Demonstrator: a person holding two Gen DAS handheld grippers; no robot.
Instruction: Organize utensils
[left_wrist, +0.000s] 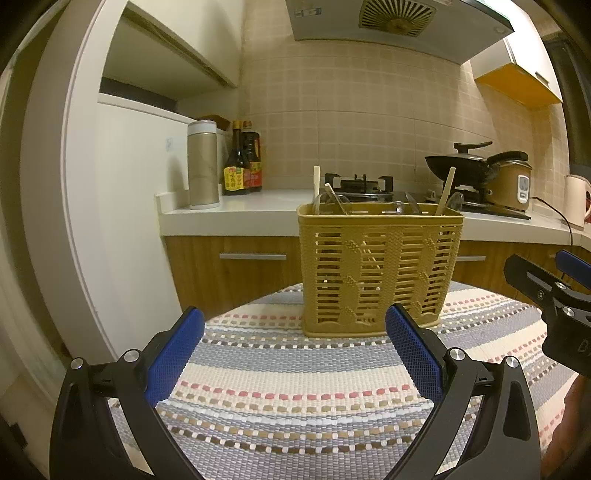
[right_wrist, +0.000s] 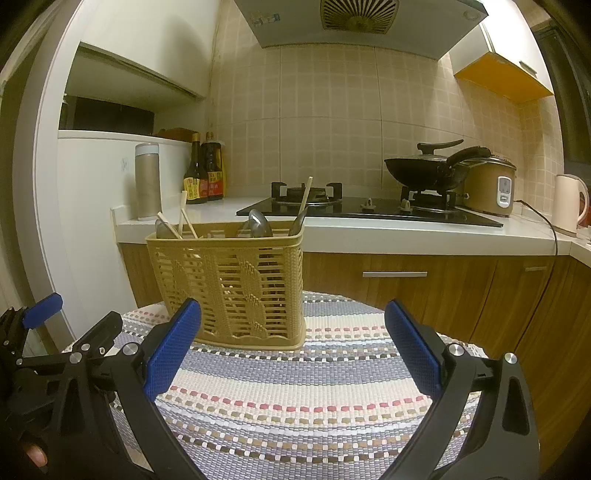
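Observation:
A tan plastic utensil basket stands upright on the striped woven mat; it also shows in the right wrist view. Wooden chopsticks and metal spoons stick out of its top, also seen in the left wrist view as chopsticks and spoons. My left gripper is open and empty, low over the mat just in front of the basket. My right gripper is open and empty, to the right of the basket's front. Each gripper shows at the edge of the other's view.
Behind the table runs a kitchen counter with a gas hob, a black wok, a rice cooker, a kettle, sauce bottles and a flask. A white fridge stands left.

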